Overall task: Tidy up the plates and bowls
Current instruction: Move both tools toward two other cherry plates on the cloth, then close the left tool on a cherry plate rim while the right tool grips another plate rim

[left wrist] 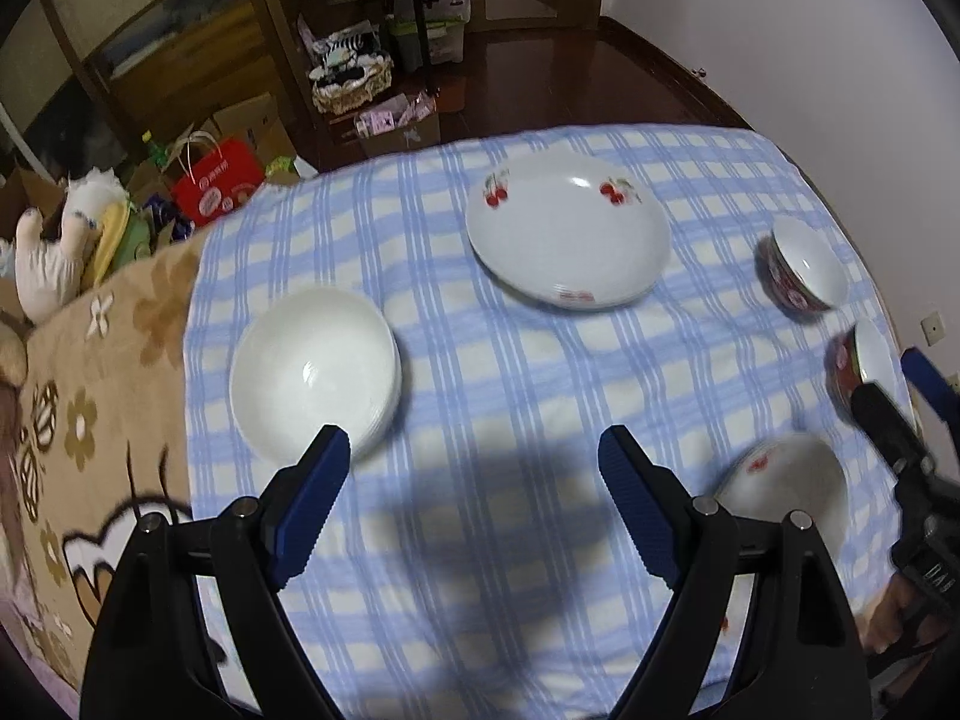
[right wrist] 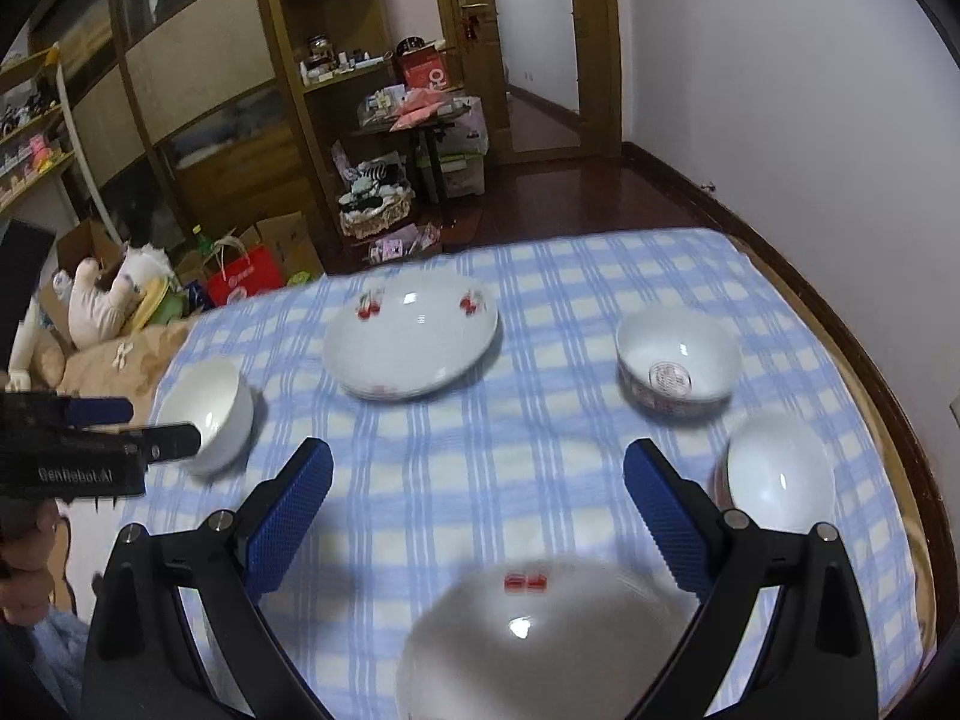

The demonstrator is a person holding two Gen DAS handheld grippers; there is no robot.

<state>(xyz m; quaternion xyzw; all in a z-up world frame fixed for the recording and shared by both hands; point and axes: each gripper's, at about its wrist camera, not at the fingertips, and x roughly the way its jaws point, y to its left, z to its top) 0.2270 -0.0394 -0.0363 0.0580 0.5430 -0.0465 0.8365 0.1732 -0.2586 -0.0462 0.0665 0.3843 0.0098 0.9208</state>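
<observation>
Currently the checked cloth (left wrist: pixel 480 360) spans the table, carrying all the dishes. My left gripper (left wrist: pixel 474 459) hangs above bare cloth, fingers spread wide, nothing between them. My right gripper (right wrist: pixel 477 471) is likewise spread to full width and empty; in the left view it enters at 3 o'clock.

Left view, by size:
- Cherry plate (left wrist: pixel 567 231): 12 o'clock, flat on the cloth, well apart from the rest.
- White bowl (left wrist: pixel 315 372): 10 o'clock, just beyond my left fingertip, near the cloth edge.
- Near bowl (left wrist: pixel 786 486): 4 o'clock, red mark on its rim, beside my right finger.
- Red bowl (left wrist: pixel 804 264): 2 o'clock, white inside.
- Second red bowl (left wrist: pixel 864 366): 3 o'clock, partly behind the right gripper.

Right view: the near bowl sits at 6 o'clock, below the spread fingers, blurred. All five dishes stand apart, none stacked.
</observation>
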